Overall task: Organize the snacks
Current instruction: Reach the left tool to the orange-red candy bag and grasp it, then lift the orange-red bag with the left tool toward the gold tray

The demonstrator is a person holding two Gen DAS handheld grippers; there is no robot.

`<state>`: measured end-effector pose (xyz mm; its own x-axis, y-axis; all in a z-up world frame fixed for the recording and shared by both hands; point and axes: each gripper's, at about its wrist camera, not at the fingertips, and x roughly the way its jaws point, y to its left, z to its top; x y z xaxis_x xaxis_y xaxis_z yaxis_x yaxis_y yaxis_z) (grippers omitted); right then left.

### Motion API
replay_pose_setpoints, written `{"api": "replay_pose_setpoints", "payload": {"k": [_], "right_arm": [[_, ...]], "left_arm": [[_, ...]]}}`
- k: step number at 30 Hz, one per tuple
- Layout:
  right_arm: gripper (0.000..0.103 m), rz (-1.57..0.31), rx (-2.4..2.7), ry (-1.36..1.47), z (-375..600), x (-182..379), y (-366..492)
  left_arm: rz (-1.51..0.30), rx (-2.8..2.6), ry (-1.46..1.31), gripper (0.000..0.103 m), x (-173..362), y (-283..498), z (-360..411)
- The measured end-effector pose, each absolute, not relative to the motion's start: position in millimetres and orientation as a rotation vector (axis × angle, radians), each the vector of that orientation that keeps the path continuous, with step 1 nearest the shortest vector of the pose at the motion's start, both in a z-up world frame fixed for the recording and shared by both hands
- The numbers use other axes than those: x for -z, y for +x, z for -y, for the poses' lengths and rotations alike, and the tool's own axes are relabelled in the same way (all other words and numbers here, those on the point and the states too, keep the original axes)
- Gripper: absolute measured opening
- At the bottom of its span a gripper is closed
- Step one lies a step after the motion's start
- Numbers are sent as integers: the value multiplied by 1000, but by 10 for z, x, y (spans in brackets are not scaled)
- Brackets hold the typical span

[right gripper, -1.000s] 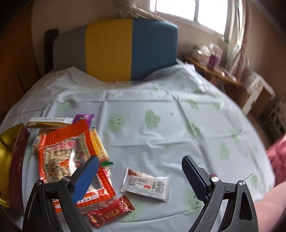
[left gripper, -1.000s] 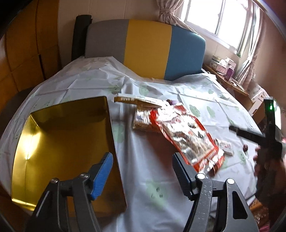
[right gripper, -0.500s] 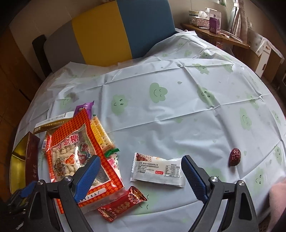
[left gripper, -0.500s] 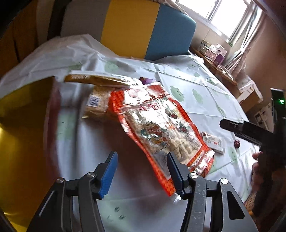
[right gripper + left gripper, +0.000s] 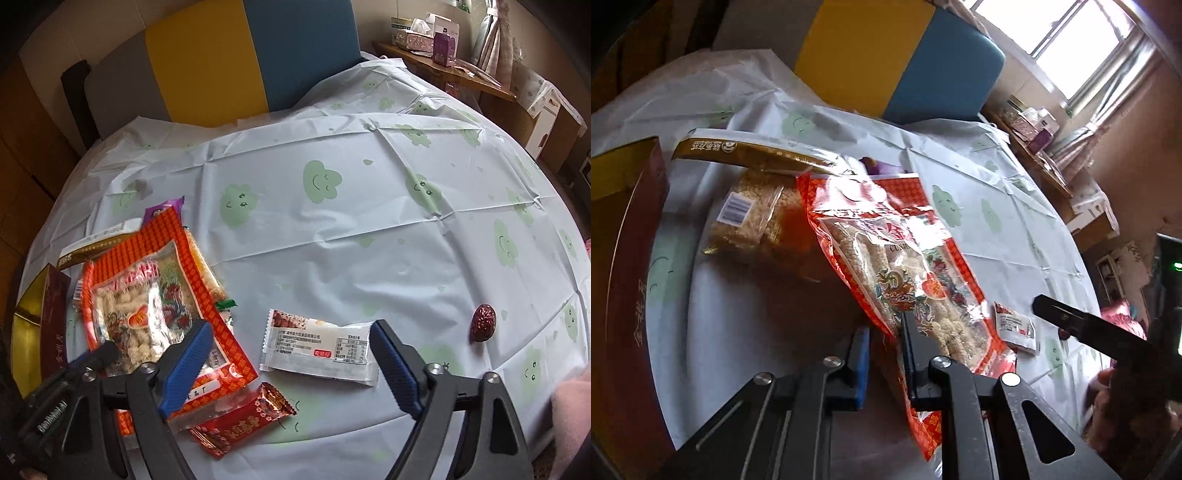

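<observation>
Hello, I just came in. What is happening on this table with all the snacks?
A person is sorting snacks with a tool in each hand. The left tool has just been closing and now pinches the near edge of the big orange snack bag, which lies partly on other packets beside the gold box. The right tool has been narrowing but is open, above the white packet. A red candy packet and a red date lie untouched on the tablecloth.

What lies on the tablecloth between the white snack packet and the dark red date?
Nothing: in the right wrist view, only bare tablecloth separates the white packet from the date.
</observation>
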<state>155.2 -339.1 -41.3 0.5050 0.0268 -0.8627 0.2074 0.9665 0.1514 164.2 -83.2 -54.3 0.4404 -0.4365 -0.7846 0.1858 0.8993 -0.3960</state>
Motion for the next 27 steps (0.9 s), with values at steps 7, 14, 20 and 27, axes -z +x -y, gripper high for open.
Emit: {"api": "replay_pose_setpoints", "payload": {"k": [7,14,20,27], "right_arm": [[60,-1079,120,211,3369,509,1590],[47,-1096,121,171,3317,557,1593],[46,-1109,104,117,3220,595,1588],[46,-1163,82,80,3124,705,1591]], "left_arm": [[-943,388,-182,10,224,1506,780],[-830,385,-125,6,-137,1284,570],[-763,370,-106,4,-367,1051,340],[-758,313,-80,0,-373,932,129]]}}
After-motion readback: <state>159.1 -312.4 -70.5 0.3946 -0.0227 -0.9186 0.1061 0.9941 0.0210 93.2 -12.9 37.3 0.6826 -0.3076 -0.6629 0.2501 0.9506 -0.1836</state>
